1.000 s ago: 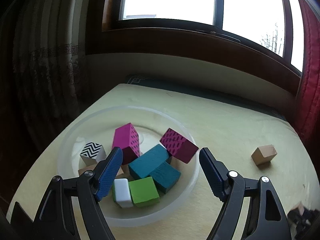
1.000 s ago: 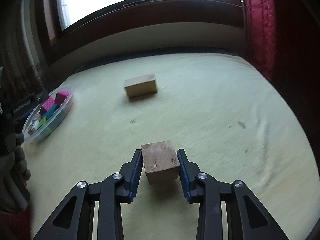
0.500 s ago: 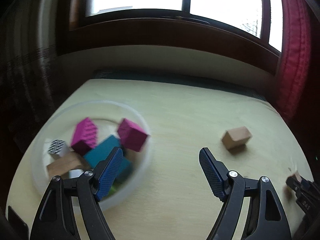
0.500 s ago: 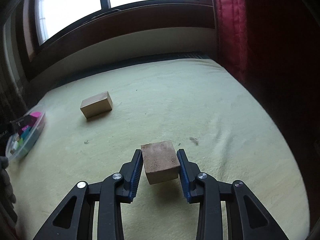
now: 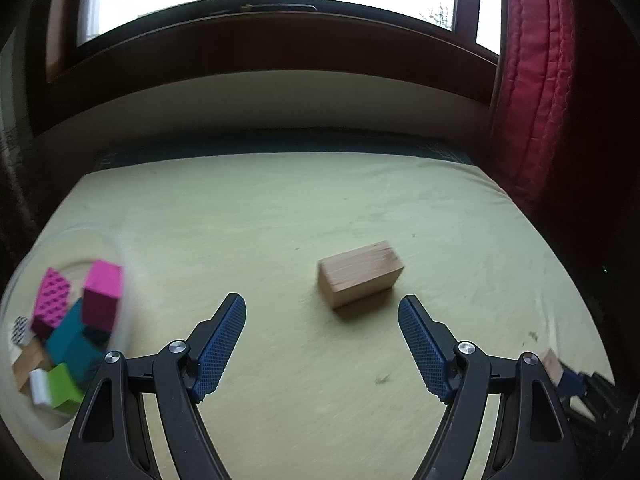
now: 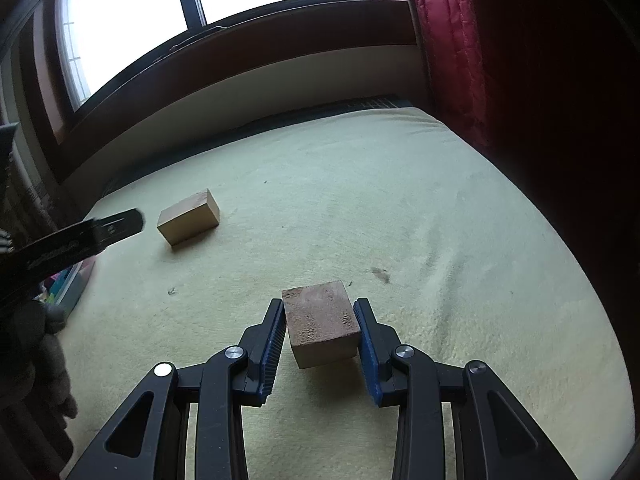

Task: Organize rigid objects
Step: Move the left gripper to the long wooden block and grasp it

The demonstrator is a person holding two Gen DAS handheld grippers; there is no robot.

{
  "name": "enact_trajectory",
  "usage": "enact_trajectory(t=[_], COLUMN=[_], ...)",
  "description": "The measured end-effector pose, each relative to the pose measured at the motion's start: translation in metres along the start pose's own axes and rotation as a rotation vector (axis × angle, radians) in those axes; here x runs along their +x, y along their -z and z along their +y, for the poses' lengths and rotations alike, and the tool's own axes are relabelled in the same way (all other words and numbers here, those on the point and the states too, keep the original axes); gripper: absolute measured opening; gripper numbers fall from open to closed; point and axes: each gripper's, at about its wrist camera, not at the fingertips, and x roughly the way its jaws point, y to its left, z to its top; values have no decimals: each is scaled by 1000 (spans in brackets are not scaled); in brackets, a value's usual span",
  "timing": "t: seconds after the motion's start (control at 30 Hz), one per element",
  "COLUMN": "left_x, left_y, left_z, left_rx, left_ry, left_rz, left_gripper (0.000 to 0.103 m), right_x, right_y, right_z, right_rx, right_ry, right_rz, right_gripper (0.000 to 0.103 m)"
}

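Note:
A plain wooden block [image 5: 360, 278] lies on the pale yellow cloth, just ahead of my left gripper [image 5: 322, 344], which stands open with nothing between its fingers. The same block [image 6: 189, 217] shows at the left of the right wrist view, with the left gripper's finger [image 6: 120, 228] close beside it. My right gripper [image 6: 320, 336] is shut on a darker brown wooden cube [image 6: 322, 326], held above the cloth. A clear round bowl [image 5: 24, 412] at the left edge holds several coloured blocks, among them a magenta block [image 5: 102, 294] and a teal block [image 5: 70, 338].
The cloth-covered table [image 5: 280, 208] ends at a dark sill under a window. A red curtain [image 5: 532, 92] hangs at the right. A gloved hand [image 6: 36, 344] shows at the left of the right wrist view. The right gripper's tip and cube [image 5: 554, 366] show at the lower right.
My left gripper has swung right, away from the bowl, and now faces the plain wooden block. The right gripper keeps its hold on the brown cube and has shifted its view a little.

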Motion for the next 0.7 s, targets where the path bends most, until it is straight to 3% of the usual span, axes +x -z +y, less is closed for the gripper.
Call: enact_trajectory(t=[0.7], left_x=[67], left_y=[-25], left_z=[-29], left_rx=[3], left_ry=[8], left_rz=[53], left_gripper=[80], right_x=[5], right_y=[-3], right_z=[0], right_rx=[2], right_ry=[-7], right_rz=[29], right_gripper=[37])
